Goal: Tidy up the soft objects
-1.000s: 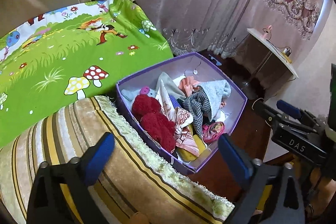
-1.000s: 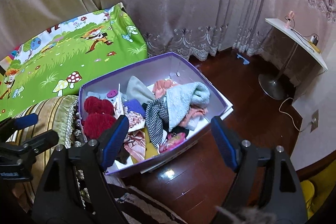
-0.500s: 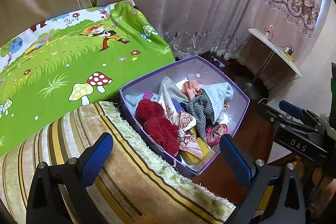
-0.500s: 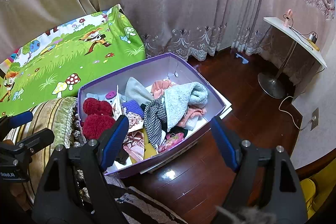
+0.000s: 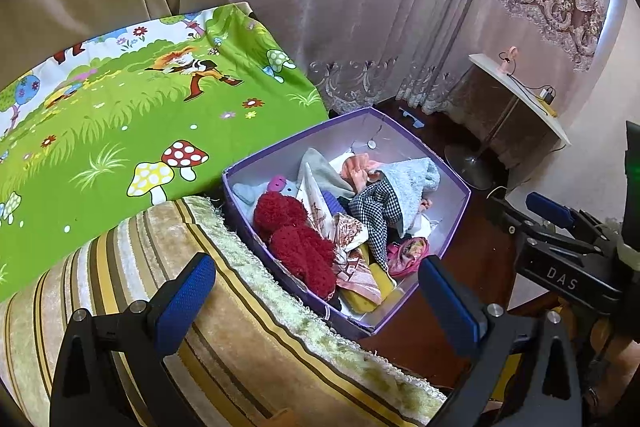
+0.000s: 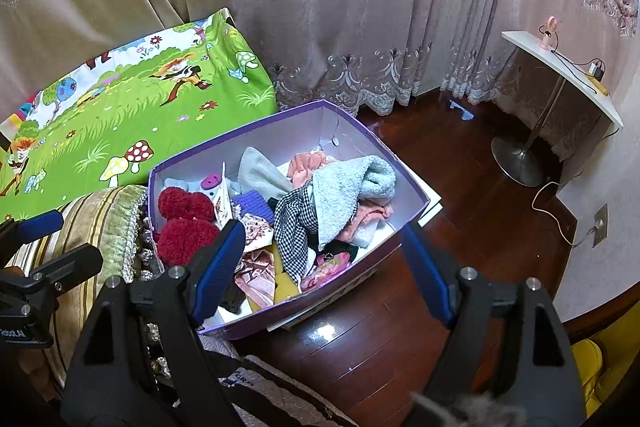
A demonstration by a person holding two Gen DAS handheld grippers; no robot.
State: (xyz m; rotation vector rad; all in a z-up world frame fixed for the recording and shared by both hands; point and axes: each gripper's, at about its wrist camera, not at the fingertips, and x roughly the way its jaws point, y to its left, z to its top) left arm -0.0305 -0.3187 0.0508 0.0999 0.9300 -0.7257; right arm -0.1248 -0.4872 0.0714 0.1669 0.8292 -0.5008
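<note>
A purple box stands on the wood floor, full of soft things: a red fuzzy item, a light blue towel, a black-and-white checked cloth, pink and yellow pieces. My left gripper is open and empty, above the striped cushion beside the box. My right gripper is open and empty, above the box's near side.
A green cartoon-print bed cover lies left of the box. Curtains hang behind. A white side table on a round metal foot stands at the right, with a cable and wall socket. A yellow object sits bottom right.
Both grippers have shifted slightly back and up, so the box sits a little lower in the left wrist view. Both stay open and empty.
</note>
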